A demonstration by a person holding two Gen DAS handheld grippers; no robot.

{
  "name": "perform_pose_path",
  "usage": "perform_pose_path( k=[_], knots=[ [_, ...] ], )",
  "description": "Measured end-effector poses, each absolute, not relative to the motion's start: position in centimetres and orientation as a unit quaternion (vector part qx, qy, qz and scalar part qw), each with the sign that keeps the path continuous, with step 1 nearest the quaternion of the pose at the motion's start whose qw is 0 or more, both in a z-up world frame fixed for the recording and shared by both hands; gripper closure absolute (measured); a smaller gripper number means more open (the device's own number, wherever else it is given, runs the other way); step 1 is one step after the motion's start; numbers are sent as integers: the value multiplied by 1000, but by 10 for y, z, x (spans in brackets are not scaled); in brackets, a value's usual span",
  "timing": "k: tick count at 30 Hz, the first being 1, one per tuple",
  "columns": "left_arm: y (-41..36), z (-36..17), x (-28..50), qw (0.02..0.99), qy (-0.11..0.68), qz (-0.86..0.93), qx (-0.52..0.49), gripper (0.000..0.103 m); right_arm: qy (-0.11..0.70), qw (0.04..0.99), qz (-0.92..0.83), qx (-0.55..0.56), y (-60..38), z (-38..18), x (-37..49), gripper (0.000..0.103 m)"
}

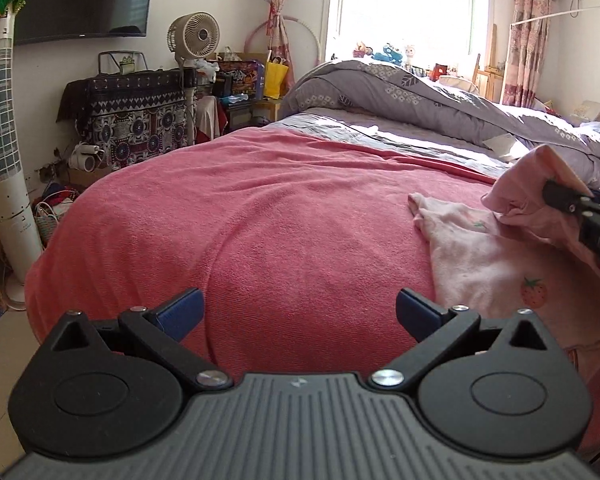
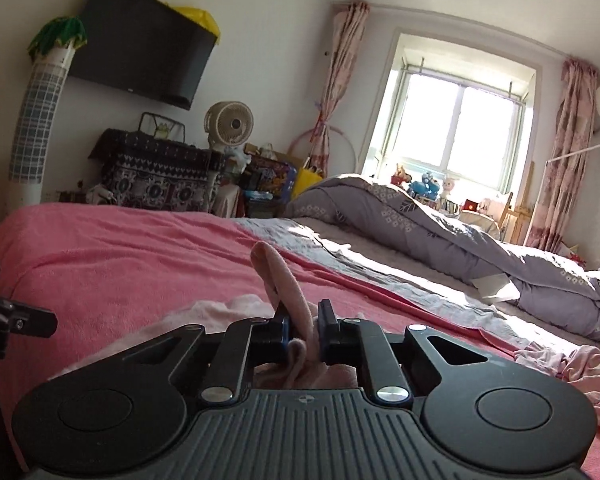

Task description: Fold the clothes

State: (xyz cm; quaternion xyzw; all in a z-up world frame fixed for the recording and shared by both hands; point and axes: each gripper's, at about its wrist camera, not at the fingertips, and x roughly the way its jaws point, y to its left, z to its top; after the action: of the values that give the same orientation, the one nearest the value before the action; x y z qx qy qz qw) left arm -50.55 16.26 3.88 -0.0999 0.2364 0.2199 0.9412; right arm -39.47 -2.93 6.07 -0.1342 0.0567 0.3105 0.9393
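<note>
— Left gripper [image 1: 299, 312], status?

— I read it wide open: both blue pads [image 1: 182, 312] stand far apart with nothing between them, and the tool points slightly downward.

— Right gripper [image 2: 303, 322]?

— I log its jaws drawn close together, pinching a fold of pink garment [image 2: 278, 276] that stands up between the fingers; it points nearly level. In the left wrist view its black fingertip shows at the right edge, cloth draped over it.
</note>
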Motion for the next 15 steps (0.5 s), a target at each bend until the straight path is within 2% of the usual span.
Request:
perform_pose_path(
  k=[4,10,11,12,13,14,15],
  knots=[
    [182,39,-514,932,235,244,-127,0,37,916,376,-135,-12,69,-420,93],
    [188,31,-513,927,250,242,-140,0,59,889,407,-201,4,22,-453,90],
    [186,30,-512,928,251,240,-136,0,52,895,392,-208,-1,19,-456,84],
    [184,30,-511,929,252,239,-131,0,41,903,369,-217,-6,18,-457,69],
    [182,30,-509,930,252,237,-129,0,29,910,346,-226,-12,17,-458,57],
    [180,29,-507,930,252,234,-127,0,17,917,324,-234,-18,16,-460,36],
    [178,29,-505,931,253,231,-126,0,6,921,305,-243,-23,14,-461,27]
  ],
)
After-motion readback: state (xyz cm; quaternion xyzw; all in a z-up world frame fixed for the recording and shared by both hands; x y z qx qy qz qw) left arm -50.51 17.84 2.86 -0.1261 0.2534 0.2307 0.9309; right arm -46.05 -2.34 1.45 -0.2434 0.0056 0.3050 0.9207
